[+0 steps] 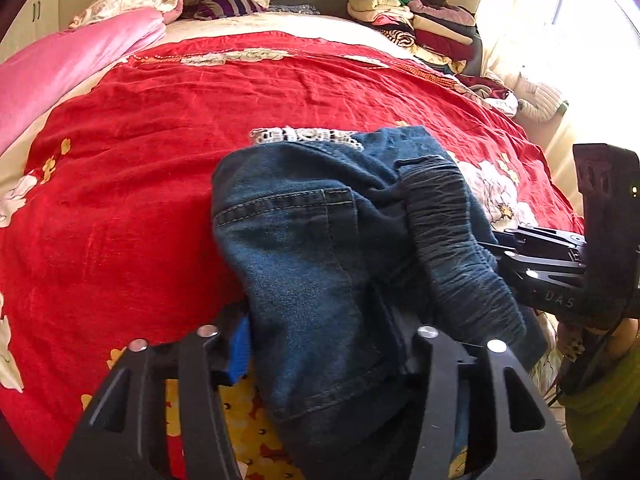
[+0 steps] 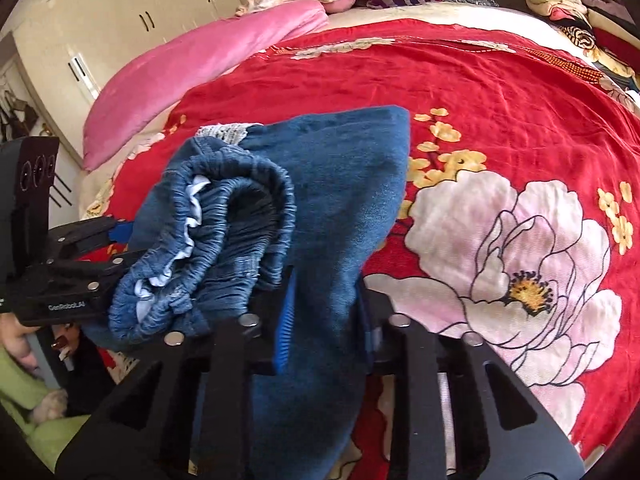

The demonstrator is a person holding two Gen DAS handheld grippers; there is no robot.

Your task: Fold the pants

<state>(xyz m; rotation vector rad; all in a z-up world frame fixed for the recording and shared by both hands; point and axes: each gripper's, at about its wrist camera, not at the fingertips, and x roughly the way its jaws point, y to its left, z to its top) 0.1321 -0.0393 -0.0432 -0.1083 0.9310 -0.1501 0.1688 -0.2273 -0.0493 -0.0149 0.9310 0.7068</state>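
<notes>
A pair of blue denim pants (image 1: 304,248) with an elastic waistband (image 1: 452,240) hangs bunched over the red floral bedspread (image 1: 140,184). My left gripper (image 1: 320,344) is shut on the denim, with a blue pad showing at its left finger. My right gripper (image 2: 324,320) is shut on the pants (image 2: 340,184) too, beside the gathered waistband (image 2: 224,240). The right gripper shows at the right edge of the left wrist view (image 1: 536,264). The left gripper shows at the left of the right wrist view (image 2: 80,264). White lace trim (image 1: 304,136) shows at the far end of the pants.
A pink quilt (image 1: 64,68) lies along the left side of the bed. Pillows (image 1: 216,0) sit at the head. A stack of folded clothes (image 1: 416,20) stands at the far right corner. White wardrobes (image 2: 120,20) stand beyond the bed.
</notes>
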